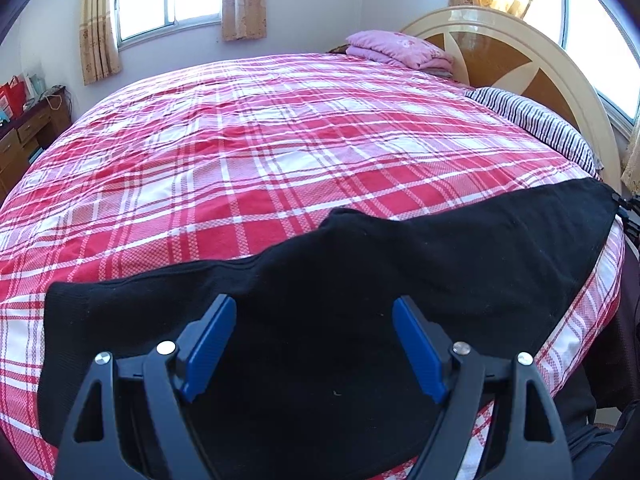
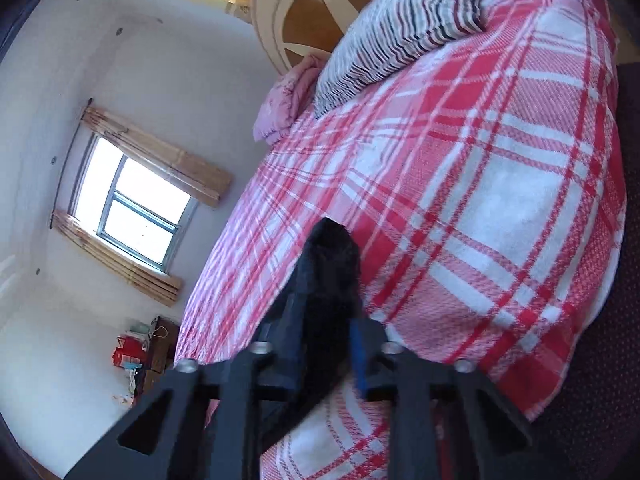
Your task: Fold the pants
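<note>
Black pants (image 1: 360, 280) lie stretched along the near edge of the bed, running from lower left to upper right in the left wrist view. My left gripper (image 1: 313, 302) hovers over their middle, open, its blue pads (image 1: 208, 348) wide apart with nothing pinched. In the right wrist view my right gripper (image 2: 330, 280) is shut on a bunched end of the black pants (image 2: 332, 240), which pokes out past the fingertips above the plaid sheet.
The bed is covered by a red and white plaid sheet (image 1: 280, 140). A folded pink blanket (image 1: 396, 50) and a striped pillow (image 1: 532, 120) lie by the round headboard (image 1: 500, 52). A wooden dresser (image 1: 24, 136) stands at far left.
</note>
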